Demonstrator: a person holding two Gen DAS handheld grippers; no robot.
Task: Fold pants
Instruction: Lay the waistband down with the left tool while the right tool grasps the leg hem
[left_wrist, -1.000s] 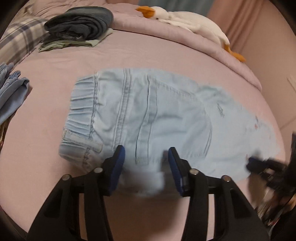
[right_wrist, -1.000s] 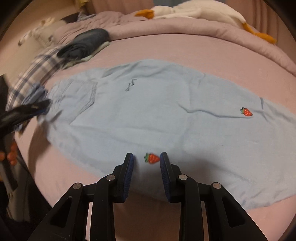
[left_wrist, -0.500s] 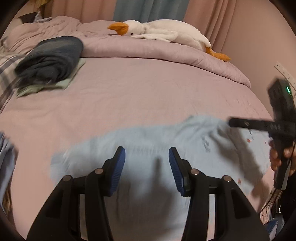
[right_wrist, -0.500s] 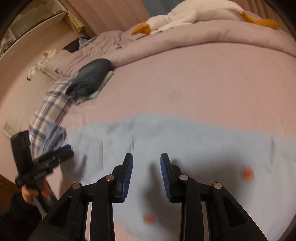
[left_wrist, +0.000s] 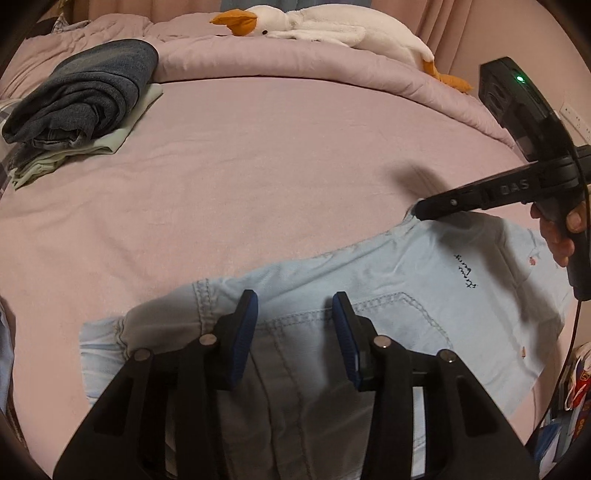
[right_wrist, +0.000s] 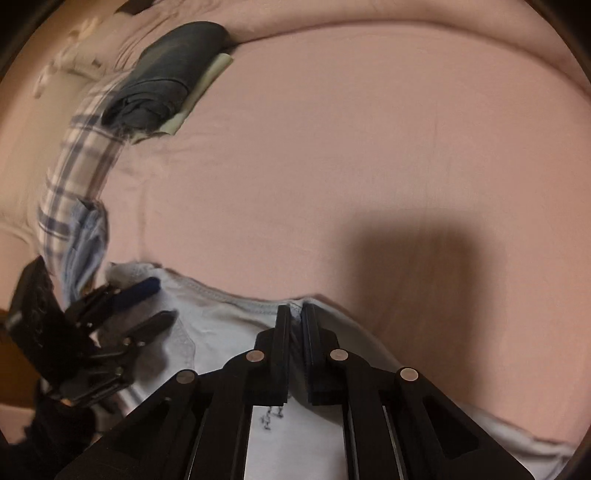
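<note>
Left wrist view shows the left gripper (left_wrist: 293, 314) spread wide above the light blue pants (left_wrist: 369, 306) on the pink bed (left_wrist: 258, 166). Right gripper (right_wrist: 294, 314) pinches the pants' far edge. Farther back lie folded jeans (left_wrist: 85, 96) and a toy goose (left_wrist: 332, 31).

From my left wrist view, the pants (left_wrist: 369, 295) run under my left gripper (left_wrist: 293, 321) and off the frame at 6 o'clock. In my right wrist view, the plaid cloth (right_wrist: 74, 177) at 9 o'clock is smeared by blur.
</note>
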